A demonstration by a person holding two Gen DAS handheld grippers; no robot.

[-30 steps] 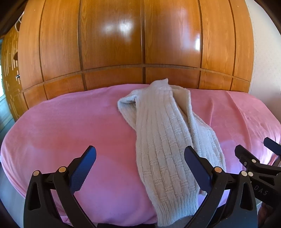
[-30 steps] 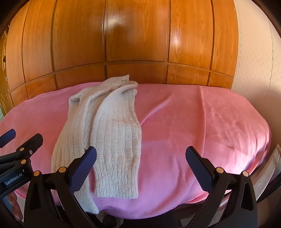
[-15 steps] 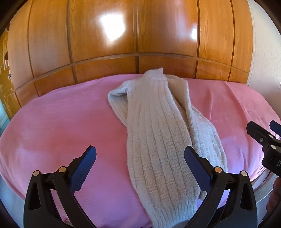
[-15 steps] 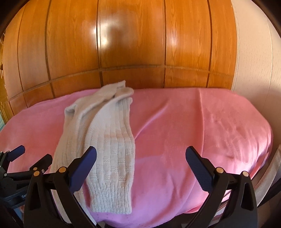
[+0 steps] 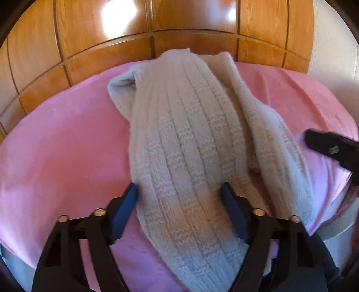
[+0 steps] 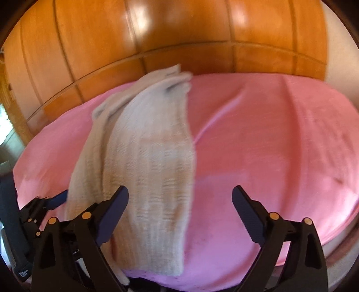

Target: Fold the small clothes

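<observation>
Left wrist: left hand-held gripper [image 5: 179,197] straddles cream knit sock [image 5: 186,139], fingers parted.

Both wrist views low, close over pink bed [image 5: 67,146], facing wooden panelling [image 6: 179,33] (shared: knit socks [image 5: 184,139])

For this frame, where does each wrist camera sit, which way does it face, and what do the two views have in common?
Left wrist: behind the left gripper, facing the wood panelling; its open fingers straddle the near sock; the right gripper's tip shows at the right edge.
Right wrist: behind the right gripper, same heading; open fingers over the pink cover.
Shared: socks, cover, panelling.
</observation>
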